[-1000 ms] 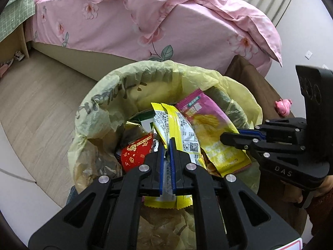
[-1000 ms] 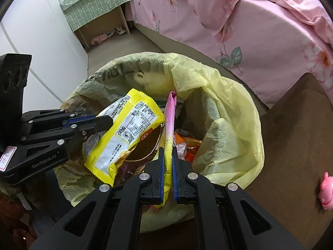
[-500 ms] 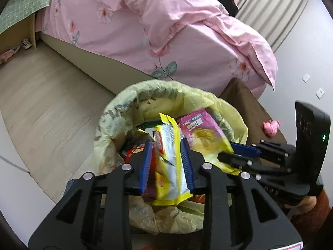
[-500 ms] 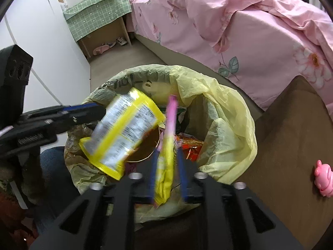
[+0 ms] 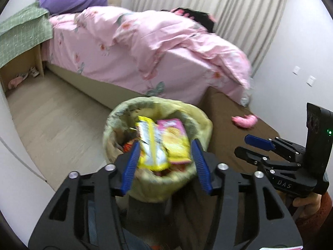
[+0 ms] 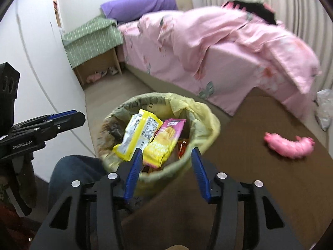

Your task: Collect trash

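A bin lined with a yellow bag [image 5: 158, 102] [image 6: 158, 96] stands on the floor, filled with wrappers. On top lie a yellow-and-white snack wrapper [image 5: 149, 143] [image 6: 139, 135] and a pink-and-yellow chip packet [image 5: 174, 139] [image 6: 166, 139]. My left gripper [image 5: 165, 145] [image 6: 77, 116] hovers above the bin, its jaws opening, and neither pad touches anything. My right gripper [image 6: 166, 152] [image 5: 245, 145] hangs beside it over the bin's near rim. Its jaws are opening too, and nothing is gripped between them. Both wrappers rest loose in the bin below.
A bed with pink bedding [image 5: 166, 48] fills the background. A brown mat [image 6: 260, 166] to the right of the bin carries a pink toy [image 5: 245, 121] [image 6: 289, 143]. A white plastic bag [image 6: 324, 108] lies at its far edge. A person's knee [image 6: 70, 173] is near the bin.
Both grippers went from shut on a wrapper each to open, and rose back away from the bin. The yellow wrapper and the pink packet dropped onto the trash.
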### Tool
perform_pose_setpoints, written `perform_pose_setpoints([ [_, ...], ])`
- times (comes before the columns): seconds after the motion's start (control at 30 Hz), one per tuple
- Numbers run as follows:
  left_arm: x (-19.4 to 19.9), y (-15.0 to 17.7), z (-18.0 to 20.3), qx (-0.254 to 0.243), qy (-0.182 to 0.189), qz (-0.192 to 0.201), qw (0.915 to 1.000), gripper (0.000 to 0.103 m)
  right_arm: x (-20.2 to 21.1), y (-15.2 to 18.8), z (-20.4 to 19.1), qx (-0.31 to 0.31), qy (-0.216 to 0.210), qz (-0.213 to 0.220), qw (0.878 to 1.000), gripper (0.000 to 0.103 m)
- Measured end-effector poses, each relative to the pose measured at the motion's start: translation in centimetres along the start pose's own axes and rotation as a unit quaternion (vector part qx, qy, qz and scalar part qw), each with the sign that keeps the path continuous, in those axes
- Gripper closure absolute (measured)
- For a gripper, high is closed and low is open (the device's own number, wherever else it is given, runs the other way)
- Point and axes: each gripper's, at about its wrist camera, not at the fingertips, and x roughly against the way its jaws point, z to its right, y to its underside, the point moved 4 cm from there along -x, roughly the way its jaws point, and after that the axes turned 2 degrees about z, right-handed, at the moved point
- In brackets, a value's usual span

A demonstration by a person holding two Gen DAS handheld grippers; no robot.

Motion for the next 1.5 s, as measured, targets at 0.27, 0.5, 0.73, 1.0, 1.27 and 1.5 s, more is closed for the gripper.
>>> perform_pose_setpoints([
  [0.27,5.7,3.1,5.6,-0.06,0.0,0.003,0.9982,0.038,9.2,4.5,-0.7,-0.05,0.065,0.028,0.996,0.052],
  [0.5,7.8,5.7,7.4,-0.099,0.004,-0.02,0.9949,0.038,12.7,7.4,-2.8,-0.062,0.083,0.044,0.994,0.052],
  [0.73,9.5,6.2,6.4,-0.091,-0.044,-0.002,0.9949,0.038,14.1,8.5,-4.4,-0.062,0.102,0.053,0.991,0.052],
  [1.0,9.7,6.3,5.8,-0.083,-0.047,-0.004,0.9954,0.038,14.1,8.6,-5.2,-0.061,0.09,0.048,0.993,0.052],
  [1.27,9.7,6.3,5.8,-0.081,-0.047,-0.005,0.9956,0.038,14.0,8.6,-5.4,-0.065,0.086,0.047,0.993,0.052],
  [1.5,9.7,6.3,5.7,-0.081,-0.047,-0.005,0.9955,0.038,14.0,8.6,-5.4,-0.065,0.086,0.047,0.993,0.052],
])
